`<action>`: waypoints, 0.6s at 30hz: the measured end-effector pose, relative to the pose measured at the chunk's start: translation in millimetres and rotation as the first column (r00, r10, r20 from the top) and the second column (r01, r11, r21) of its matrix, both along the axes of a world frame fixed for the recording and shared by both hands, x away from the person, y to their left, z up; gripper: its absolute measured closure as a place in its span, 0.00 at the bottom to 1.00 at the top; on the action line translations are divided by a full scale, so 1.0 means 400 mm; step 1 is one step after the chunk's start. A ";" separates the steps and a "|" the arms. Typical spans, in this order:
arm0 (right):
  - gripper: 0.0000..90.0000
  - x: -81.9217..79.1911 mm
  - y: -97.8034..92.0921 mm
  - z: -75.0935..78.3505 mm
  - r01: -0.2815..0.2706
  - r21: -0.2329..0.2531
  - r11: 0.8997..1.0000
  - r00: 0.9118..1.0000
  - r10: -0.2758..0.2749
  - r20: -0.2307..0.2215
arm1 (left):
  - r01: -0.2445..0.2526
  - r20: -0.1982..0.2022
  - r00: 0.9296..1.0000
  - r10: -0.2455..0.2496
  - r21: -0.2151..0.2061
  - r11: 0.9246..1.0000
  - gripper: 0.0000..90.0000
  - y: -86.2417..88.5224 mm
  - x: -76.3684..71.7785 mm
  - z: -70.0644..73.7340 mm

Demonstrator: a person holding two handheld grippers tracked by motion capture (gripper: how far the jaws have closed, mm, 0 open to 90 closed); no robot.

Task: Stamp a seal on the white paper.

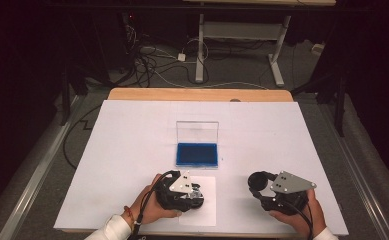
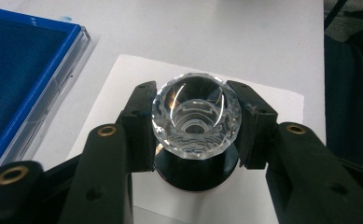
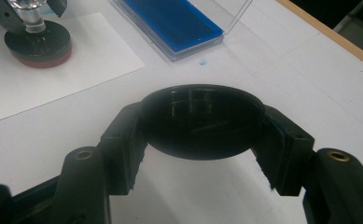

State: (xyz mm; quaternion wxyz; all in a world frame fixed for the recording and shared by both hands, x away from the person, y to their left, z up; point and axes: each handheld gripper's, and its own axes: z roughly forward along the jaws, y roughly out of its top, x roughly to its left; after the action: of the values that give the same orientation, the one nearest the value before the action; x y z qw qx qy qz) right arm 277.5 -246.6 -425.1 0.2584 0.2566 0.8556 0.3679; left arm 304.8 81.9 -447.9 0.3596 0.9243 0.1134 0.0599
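Note:
A stamp with a faceted crystal knob (image 2: 197, 116) and a round black base (image 2: 195, 175) stands on a small white paper (image 2: 268, 105). My left gripper (image 2: 191, 95) is shut on the knob, one jaw on each side. In the high view the left gripper (image 1: 196, 193) is at the front centre over the paper (image 1: 204, 210). My right gripper (image 3: 202, 116) is shut on a round black cap (image 3: 202, 123) held just above the table. The right gripper (image 1: 262, 184) is at the front right. The stamp (image 3: 38, 44) has a red underside.
A blue ink pad (image 1: 197, 154) in a clear case lies at the table's middle, its lid (image 1: 197, 131) standing up behind it. A small blue spot (image 3: 201, 61) marks the white sheet beside the pad (image 3: 172, 21). The table's wooden far edge (image 1: 199, 94) lies beyond.

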 end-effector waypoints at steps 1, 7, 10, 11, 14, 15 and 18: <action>0.44 0.000 -0.001 0.000 -0.003 -0.001 1.000 1.000 0.003 0.000 | -0.001 -0.008 1.000 0.001 -0.005 1.000 0.61 0.001 0.002 0.000; 0.44 0.001 -0.005 0.000 -0.001 -0.001 1.000 1.000 0.001 -0.001 | -0.004 -0.033 0.999 0.003 -0.021 1.000 0.61 0.000 0.008 0.004; 0.43 0.001 -0.006 0.001 -0.003 -0.001 1.000 1.000 0.003 0.000 | 0.001 -0.039 0.999 -0.003 -0.033 0.999 0.61 -0.003 0.007 0.007; 0.44 0.000 -0.006 0.002 -0.001 -0.002 1.000 1.000 0.001 0.001 | 0.009 -0.042 0.999 -0.010 -0.036 0.999 0.61 -0.004 0.007 0.011; 0.43 -0.001 -0.006 0.003 0.000 0.002 1.000 1.000 0.000 0.002 | 0.014 -0.033 0.999 -0.015 -0.046 0.999 0.61 -0.008 0.005 0.023; 0.44 -0.001 -0.006 0.004 0.001 0.002 1.000 1.000 -0.001 0.003 | 0.011 -0.030 0.999 -0.012 -0.052 0.999 0.61 -0.008 0.005 0.026; 0.44 -0.002 -0.006 0.005 0.002 0.001 1.000 1.000 -0.002 0.005 | 0.008 -0.030 1.000 -0.010 -0.069 0.998 0.60 -0.004 0.006 0.036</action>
State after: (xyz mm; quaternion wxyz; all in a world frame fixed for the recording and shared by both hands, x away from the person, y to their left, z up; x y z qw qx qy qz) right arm 276.9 -249.0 -423.3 0.2607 0.2565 0.8544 0.3690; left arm 307.3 80.2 -433.6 0.3898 0.9126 0.1168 0.0405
